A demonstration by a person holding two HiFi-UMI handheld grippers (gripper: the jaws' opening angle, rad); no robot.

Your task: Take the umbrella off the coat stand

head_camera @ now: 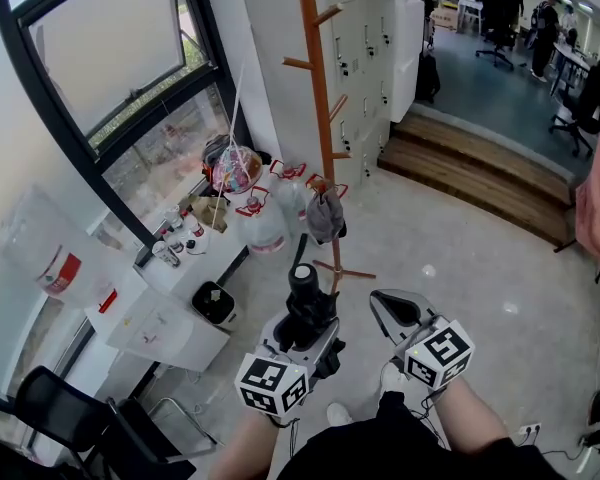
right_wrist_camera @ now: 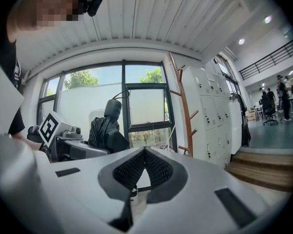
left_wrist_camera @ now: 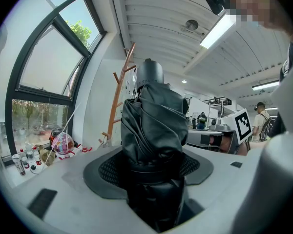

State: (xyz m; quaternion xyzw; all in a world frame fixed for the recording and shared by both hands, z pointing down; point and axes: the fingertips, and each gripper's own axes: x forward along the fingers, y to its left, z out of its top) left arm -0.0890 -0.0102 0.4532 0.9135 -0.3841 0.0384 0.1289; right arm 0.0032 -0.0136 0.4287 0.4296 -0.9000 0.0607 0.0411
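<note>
- Left gripper [left_wrist_camera: 155, 172]: jaws clamped around the strapped waist of the folded black umbrella [left_wrist_camera: 154, 121].
- Umbrella: long axis runs along the jaws, cap end forward toward the coat stand [head_camera: 318, 88]; it hangs on no peg.
- Right gripper [right_wrist_camera: 144, 152]: pads pressed together, empty, just beside.

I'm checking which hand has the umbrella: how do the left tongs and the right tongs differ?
The left tongs are clamped on the folded black umbrella; the right tongs hold nothing. The left tongs' jaws stand wide apart around it; the right tongs' jaws meet at the tips. Both carry a marker cube.
</note>
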